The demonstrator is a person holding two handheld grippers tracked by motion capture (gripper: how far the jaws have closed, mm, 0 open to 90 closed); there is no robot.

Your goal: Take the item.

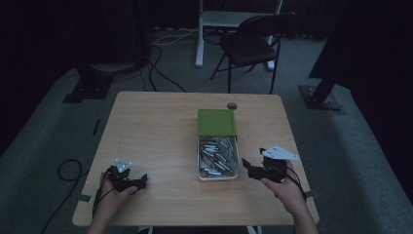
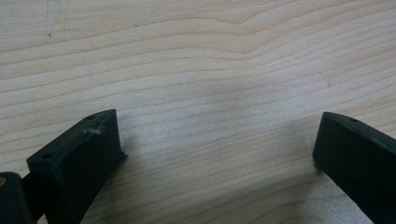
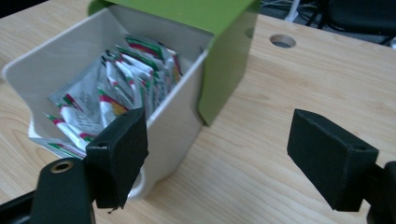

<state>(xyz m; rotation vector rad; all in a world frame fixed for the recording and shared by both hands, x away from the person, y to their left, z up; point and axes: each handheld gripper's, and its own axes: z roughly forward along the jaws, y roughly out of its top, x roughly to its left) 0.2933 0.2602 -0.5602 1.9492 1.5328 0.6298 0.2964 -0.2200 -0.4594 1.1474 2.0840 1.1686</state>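
A white box (image 1: 217,176) (image 3: 175,121) with a green sliding lid (image 1: 216,122) (image 3: 224,56) sits mid-table, its near half uncovered. Inside lie several small sachets (image 1: 217,156) (image 3: 126,84) printed in red, green and white. My right gripper (image 1: 247,168) (image 3: 217,156) hovers just right of the box's near corner, jaws wide open and empty, its left jaw in front of the box wall. My left gripper (image 1: 142,181) (image 2: 217,154) rests low over bare wood near the front left, jaws open with nothing between them.
The wooden table (image 1: 156,131) has a round cable hole (image 1: 232,105) (image 3: 282,41) behind the box. A black folding chair (image 1: 253,44) and a white desk leg (image 1: 199,34) stand beyond the far edge. Cables trail on the grey carpet (image 1: 68,170).
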